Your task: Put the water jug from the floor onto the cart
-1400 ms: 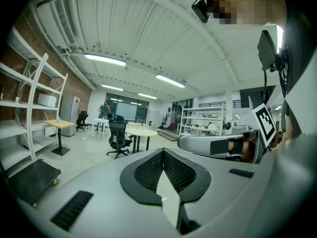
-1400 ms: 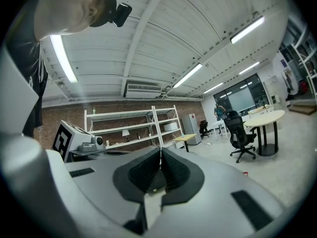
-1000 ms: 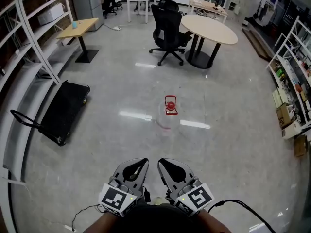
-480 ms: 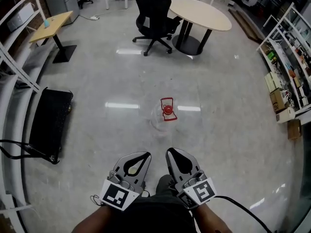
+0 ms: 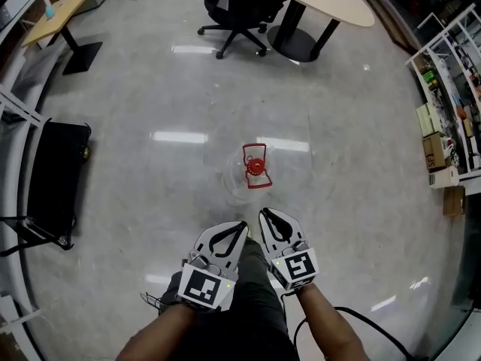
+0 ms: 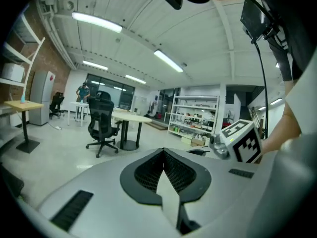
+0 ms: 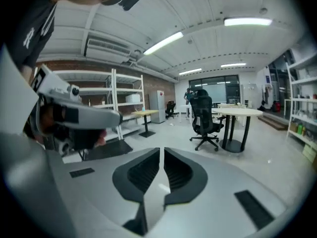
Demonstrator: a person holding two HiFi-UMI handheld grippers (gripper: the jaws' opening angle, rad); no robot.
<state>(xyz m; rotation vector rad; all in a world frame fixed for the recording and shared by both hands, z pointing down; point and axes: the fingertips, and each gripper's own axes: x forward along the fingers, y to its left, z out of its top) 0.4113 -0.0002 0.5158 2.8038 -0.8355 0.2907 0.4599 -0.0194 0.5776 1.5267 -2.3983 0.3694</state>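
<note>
Since the earlier frame both grippers have drawn nearer the water jug [image 5: 254, 170]. The left gripper [image 5: 239, 227] and right gripper [image 5: 266, 216], jaws together and empty, are just short of the jug. It stands upright on the floor [image 5: 150, 224], with the cart [image 5: 56, 179] well to its left.

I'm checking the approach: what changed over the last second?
The left hand-held gripper and right hand-held gripper moved forward, closer to the water jug. Nothing was gripped. Both stayed shut; the jug still stands on the floor, the cart still at left.
</note>
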